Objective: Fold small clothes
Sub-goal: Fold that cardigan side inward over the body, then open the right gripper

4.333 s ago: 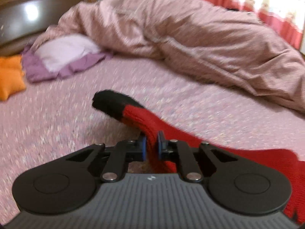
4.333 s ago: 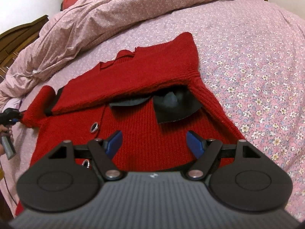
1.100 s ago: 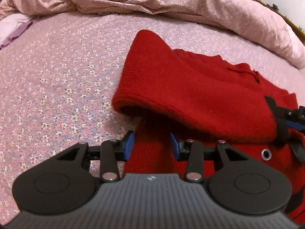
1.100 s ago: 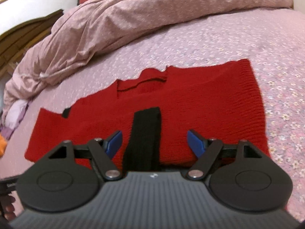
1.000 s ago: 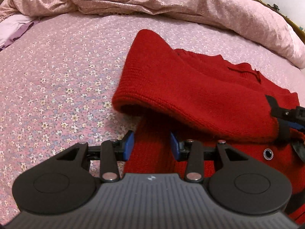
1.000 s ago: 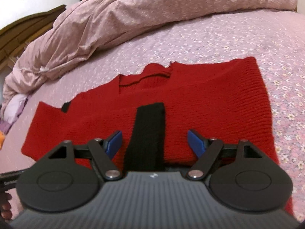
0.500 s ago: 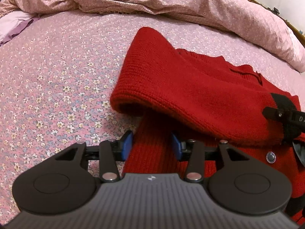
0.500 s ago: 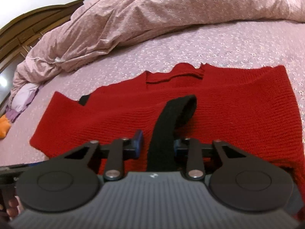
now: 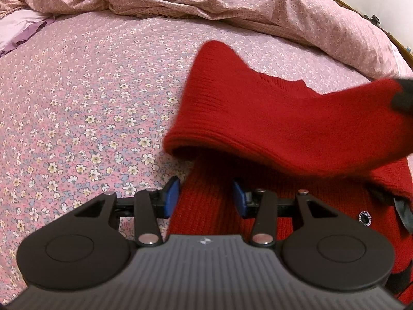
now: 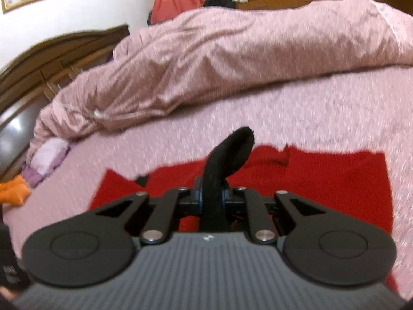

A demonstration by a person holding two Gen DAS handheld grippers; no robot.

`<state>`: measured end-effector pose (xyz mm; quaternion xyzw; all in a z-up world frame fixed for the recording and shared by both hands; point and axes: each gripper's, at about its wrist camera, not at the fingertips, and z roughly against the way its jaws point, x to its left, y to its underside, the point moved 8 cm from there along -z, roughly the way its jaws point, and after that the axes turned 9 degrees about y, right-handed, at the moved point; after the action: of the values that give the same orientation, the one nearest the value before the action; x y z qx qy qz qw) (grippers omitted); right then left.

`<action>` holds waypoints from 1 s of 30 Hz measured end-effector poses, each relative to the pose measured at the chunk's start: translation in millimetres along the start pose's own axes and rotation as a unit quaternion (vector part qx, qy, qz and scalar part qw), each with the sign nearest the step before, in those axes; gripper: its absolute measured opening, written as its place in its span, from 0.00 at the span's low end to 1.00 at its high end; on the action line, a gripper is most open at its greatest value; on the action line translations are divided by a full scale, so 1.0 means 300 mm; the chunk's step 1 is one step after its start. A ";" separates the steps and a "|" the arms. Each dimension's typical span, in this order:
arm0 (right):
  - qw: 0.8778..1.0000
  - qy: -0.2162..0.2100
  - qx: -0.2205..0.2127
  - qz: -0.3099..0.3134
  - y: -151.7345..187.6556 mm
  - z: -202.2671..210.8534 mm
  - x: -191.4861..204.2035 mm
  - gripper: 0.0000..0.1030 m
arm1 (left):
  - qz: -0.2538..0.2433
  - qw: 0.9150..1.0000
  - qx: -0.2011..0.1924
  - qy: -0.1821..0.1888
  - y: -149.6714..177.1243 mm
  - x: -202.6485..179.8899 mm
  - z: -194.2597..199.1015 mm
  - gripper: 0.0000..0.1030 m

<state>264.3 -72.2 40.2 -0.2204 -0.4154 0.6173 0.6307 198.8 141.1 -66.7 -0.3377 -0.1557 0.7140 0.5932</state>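
A small red knitted cardigan [image 9: 271,118] lies on the flowered bed sheet [image 9: 77,103], with one sleeve folded across its body. My left gripper [image 9: 205,200] is open, its blue pads either side of the cardigan's left edge, low over the fabric. My right gripper [image 10: 211,196] is shut on the sleeve's black cuff [image 10: 232,152], which stands up above the jaws. The red cardigan [image 10: 322,175] spreads flat behind it. In the left wrist view the sleeve rises to the right, where the cuff [image 9: 402,95] is lifted and blurred.
A bunched pink duvet [image 10: 232,64] lies along the far side of the bed; it also shows in the left wrist view [image 9: 232,0]. A purple pillow [image 10: 44,160] and an orange cushion [image 10: 13,191] lie at the left. A dark wooden headboard [image 10: 51,59] stands behind.
My right gripper has closed on the black cuff and lifted it, tilting upward. The sleeve end has risen off the cardigan. My left gripper has stayed open at the cardigan's edge.
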 end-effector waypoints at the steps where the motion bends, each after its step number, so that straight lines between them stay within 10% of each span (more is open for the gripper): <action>1: 1.000 0.000 -0.007 -0.004 -0.021 0.010 -0.005 0.14 | 0.000 1.000 0.000 0.000 -0.001 0.001 0.000 0.49; 22: 0.995 0.023 -0.086 -0.050 -0.238 0.167 -0.194 0.14 | -0.007 1.000 -0.004 -0.010 -0.005 -0.002 -0.024 0.49; 30: 0.994 0.090 -0.062 -0.021 -0.121 0.112 -0.311 0.14 | -0.021 1.000 -0.006 -0.021 -0.003 -0.014 -0.028 0.49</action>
<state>269.1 -175.0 64.1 -0.3053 -0.3990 0.5548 0.6632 205.5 135.9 -70.9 -0.3227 -0.1793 0.7076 0.6025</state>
